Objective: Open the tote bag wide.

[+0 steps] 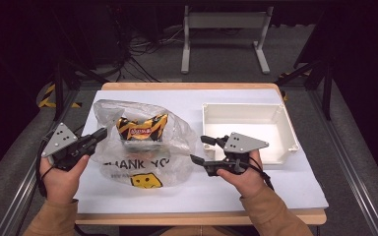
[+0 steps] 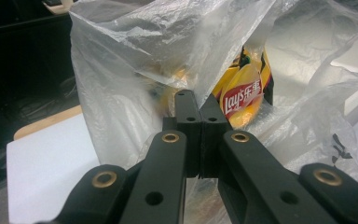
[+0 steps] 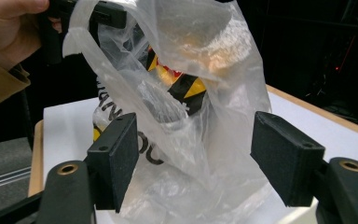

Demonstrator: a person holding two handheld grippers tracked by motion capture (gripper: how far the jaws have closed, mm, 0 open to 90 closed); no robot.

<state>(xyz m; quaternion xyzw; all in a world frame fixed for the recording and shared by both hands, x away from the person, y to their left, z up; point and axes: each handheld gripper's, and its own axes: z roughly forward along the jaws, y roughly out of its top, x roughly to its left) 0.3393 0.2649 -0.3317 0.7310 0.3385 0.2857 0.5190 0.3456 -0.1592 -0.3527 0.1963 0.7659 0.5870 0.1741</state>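
Note:
A clear plastic bag [image 1: 128, 169] printed with "THANK YOU" and a smiley stands on the white sheet, left of centre. Inside it is a yellow-and-black Lay's chips packet [image 1: 142, 129]. My left gripper [image 1: 100, 133] is at the bag's left edge, jaws shut on the film. In the left gripper view the left gripper [image 2: 199, 109] is closed against the bag [image 2: 121, 70], with the packet [image 2: 242, 93] behind. My right gripper [image 1: 199, 149] is open at the bag's right side. In the right gripper view the right gripper [image 3: 200, 158] has its pads either side of the bag [image 3: 214, 70].
An empty white box [image 1: 289, 128] sits on the sheet at the right, just behind the right gripper. The white sheet [image 1: 275, 187] covers a wooden table [image 1: 187, 86]. A metal stand [image 1: 224, 22] and cables lie on the floor beyond.

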